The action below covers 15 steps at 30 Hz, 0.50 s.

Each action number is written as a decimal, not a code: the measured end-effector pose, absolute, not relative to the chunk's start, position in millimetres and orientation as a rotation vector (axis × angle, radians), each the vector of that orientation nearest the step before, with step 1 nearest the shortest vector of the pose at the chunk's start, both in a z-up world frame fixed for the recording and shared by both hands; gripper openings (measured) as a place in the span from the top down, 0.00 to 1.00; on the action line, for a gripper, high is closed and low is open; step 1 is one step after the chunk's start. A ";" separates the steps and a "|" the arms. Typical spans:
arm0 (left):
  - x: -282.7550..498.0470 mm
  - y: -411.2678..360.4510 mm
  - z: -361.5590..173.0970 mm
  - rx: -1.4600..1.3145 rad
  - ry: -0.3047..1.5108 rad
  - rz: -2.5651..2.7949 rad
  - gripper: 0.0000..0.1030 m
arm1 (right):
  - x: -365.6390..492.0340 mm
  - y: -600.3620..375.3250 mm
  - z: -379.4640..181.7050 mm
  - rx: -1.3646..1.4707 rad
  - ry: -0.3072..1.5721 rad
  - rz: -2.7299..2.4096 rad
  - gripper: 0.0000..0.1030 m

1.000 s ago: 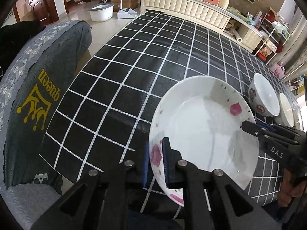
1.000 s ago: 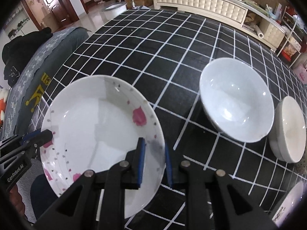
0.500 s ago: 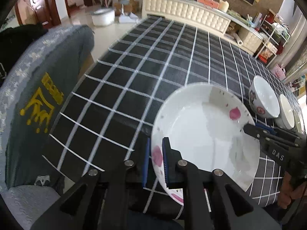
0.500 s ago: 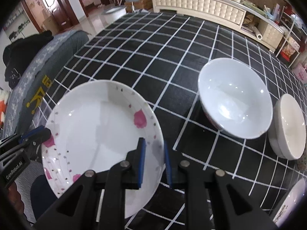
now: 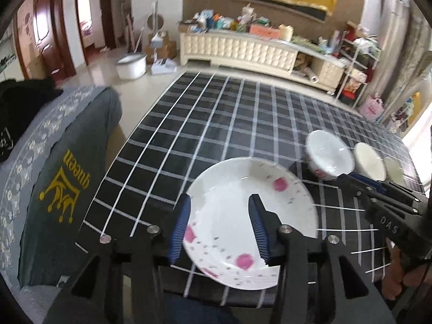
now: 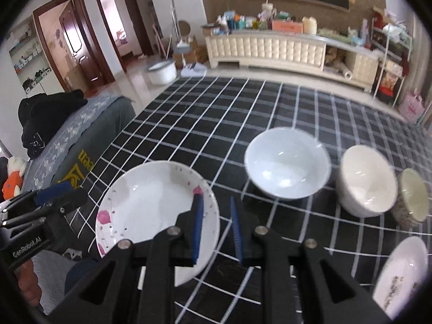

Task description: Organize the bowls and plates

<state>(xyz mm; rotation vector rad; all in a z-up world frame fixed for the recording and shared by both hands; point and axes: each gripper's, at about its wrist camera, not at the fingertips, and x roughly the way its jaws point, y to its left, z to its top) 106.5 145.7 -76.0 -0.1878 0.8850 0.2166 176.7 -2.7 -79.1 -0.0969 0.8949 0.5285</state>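
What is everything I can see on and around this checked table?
plate: 1, white with pink flowers, near table edge
bowls: 3, white to cream, in a row right of it
second plate: 1, white, patterned, far right, cut off
table: 1, black cloth with white grid
chair cover: 1, grey, yellow crown print, left
left gripper: 1, black with blue pads, just opened, above plate
right gripper: 1, same, just opened
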 end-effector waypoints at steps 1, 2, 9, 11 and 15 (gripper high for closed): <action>105.6 140.0 -72.1 -0.179 0.875 0.207 0.52 | 174.2 -5.7 -75.3 -0.098 0.882 0.519 0.50; 104.5 134.8 -69.4 -0.171 0.865 0.203 0.46 | 171.5 -9.8 -71.1 -0.099 0.866 0.507 0.37; 98.1 95.6 -48.1 -0.111 0.812 0.140 0.34 | 156.8 -44.6 -50.3 -0.081 0.818 0.435 0.26; 96.5 85.0 -43.5 -0.099 0.802 0.117 0.32 | 153.9 -55.4 -46.4 -0.076 0.818 0.411 0.26; 96.7 65.3 -36.4 -0.113 0.800 0.062 0.30 | 145.4 -79.0 -38.4 -0.071 0.809 0.331 0.22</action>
